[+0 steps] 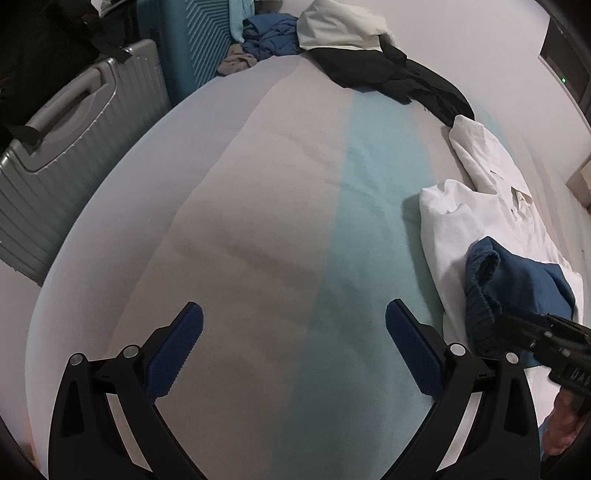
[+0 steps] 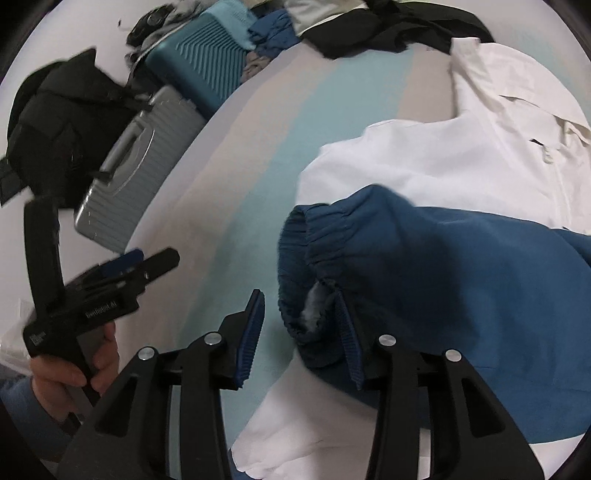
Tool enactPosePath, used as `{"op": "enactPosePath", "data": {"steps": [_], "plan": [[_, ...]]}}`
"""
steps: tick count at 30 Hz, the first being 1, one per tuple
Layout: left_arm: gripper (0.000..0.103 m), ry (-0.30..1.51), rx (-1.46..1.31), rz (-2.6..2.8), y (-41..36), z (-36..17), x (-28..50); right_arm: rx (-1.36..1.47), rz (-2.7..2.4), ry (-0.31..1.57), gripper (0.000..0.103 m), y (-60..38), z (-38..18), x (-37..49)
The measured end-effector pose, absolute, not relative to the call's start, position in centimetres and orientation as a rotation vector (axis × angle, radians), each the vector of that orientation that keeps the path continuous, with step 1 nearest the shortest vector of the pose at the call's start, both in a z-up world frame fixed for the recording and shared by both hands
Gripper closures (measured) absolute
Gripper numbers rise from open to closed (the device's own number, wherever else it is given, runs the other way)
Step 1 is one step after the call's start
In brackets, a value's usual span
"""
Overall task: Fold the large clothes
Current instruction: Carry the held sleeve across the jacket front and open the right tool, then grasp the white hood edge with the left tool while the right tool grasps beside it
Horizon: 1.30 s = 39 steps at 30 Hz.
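A dark blue garment (image 2: 443, 258) with a ribbed elastic band lies on top of a white garment (image 2: 424, 158) at the right of the bed. My right gripper (image 2: 301, 325) is open, with the blue band's edge between its fingers; its right finger (image 2: 349, 347) touches the band. My left gripper (image 1: 293, 347) is open and empty over the bare striped sheet (image 1: 258, 221). In the left wrist view the blue garment (image 1: 517, 291) and the white garment (image 1: 454, 218) lie to the right. The left gripper also shows in the right wrist view (image 2: 140, 262).
A black garment (image 1: 391, 77), a pale garment (image 1: 336, 26) and a blue garment (image 1: 269, 37) are heaped at the bed's far end. A grey suitcase (image 1: 74, 155) and a teal suitcase (image 1: 195, 44) stand beside the bed's left edge, with a black bag (image 2: 55, 122).
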<state>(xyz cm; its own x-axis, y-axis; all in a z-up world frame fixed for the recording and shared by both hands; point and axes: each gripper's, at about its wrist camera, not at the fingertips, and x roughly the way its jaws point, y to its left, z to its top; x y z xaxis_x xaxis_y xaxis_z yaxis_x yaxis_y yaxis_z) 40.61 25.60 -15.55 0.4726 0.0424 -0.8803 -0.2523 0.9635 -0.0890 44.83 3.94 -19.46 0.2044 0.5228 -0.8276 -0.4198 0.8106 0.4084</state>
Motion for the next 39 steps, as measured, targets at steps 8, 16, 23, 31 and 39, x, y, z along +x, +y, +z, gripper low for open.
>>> {"op": "enactPosePath", "data": {"steps": [8, 16, 23, 31, 39], "plan": [[0.006, 1.070, -0.221, 0.160, 25.5, -14.8, 40.2, 0.076, 0.647, 1.172, 0.037, 4.6, -18.8, 43.7], [0.006, 1.065, -0.207, 0.102, 21.5, -13.0, 40.9, 0.100, 0.553, 1.074, 0.007, -1.4, -14.6, 43.3], [0.006, 1.054, -0.191, 0.021, 15.2, -11.2, 43.5, 0.102, 0.470, 1.011, 0.007, -9.1, -12.0, 45.0], [0.006, 1.035, -0.107, -0.072, 7.7, -8.9, 48.7, 0.075, 0.424, 0.954, 0.007, -16.9, -10.3, 49.7], [0.006, 1.010, -0.063, -0.153, 2.5, -7.1, 57.5, 0.068, 0.382, 0.974, 0.007, -22.2, -9.8, 57.3]]}}
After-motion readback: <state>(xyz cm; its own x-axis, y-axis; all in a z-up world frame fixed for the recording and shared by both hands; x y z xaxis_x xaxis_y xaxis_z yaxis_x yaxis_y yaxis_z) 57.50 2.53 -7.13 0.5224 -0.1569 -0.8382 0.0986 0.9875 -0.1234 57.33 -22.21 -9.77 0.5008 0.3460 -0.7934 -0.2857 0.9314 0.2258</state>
